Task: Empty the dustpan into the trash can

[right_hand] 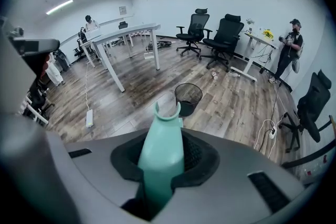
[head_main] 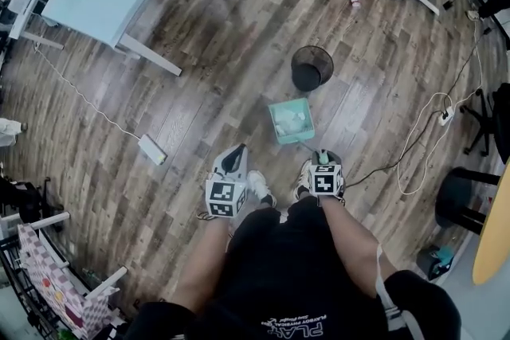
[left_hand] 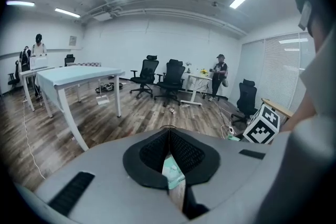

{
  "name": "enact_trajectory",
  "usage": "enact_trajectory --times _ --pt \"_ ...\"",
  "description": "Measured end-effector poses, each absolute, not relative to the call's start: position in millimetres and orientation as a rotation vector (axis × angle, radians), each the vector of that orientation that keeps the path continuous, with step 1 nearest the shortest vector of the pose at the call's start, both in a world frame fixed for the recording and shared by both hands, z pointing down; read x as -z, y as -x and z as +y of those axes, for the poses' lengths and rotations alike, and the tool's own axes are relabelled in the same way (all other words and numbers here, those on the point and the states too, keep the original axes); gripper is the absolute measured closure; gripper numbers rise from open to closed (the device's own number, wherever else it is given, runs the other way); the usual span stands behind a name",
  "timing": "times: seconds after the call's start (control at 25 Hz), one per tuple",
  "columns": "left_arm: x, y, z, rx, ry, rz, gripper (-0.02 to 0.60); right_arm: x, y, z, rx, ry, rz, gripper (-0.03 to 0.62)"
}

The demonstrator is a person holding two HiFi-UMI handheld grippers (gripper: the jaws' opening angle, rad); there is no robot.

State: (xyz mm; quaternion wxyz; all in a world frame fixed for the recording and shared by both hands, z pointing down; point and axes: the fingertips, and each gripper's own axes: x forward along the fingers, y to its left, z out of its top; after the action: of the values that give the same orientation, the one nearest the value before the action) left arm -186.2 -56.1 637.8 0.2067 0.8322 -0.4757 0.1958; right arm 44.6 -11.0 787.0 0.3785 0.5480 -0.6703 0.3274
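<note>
Right gripper is clenched on the dustpan handle. The handle sits square between its black ribbed pads and runs out past the jaw tips to a U-shaped forked end. Handle is smooth teal plastic, rounded, wider where the pads grip it.

Dustpan lies ahead of the right gripper, just past the tips. It is a squarish open teal tray with low walls, with pale crumpled scraps inside. Whether it touches the floor, cannot tell.

Trash can is farther out from the right gripper, beyond the dustpan and close to it but apart. It is round black wire mesh, upright, open at the top, dark inside.

Left gripper is clenched with nothing in it: the tips meet, and a narrow gap behind them shows only floor and a bit of teal. It sits beside the right gripper, well clear of the dustpan. Grey shell, black textured pads.

Floor is grey-brown wood-look planks. A white power strip lies out to the left gripper's left.
</note>
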Motion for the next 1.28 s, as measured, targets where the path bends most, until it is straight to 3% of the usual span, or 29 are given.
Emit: enact_trajectory --times 1.28 --pt "-592.5 67.7 -94.6 -0.533 -2.535 -1.136 0.558 -723.0 -231.9 9.9 -0.805 -1.764 -1.523 0.497"
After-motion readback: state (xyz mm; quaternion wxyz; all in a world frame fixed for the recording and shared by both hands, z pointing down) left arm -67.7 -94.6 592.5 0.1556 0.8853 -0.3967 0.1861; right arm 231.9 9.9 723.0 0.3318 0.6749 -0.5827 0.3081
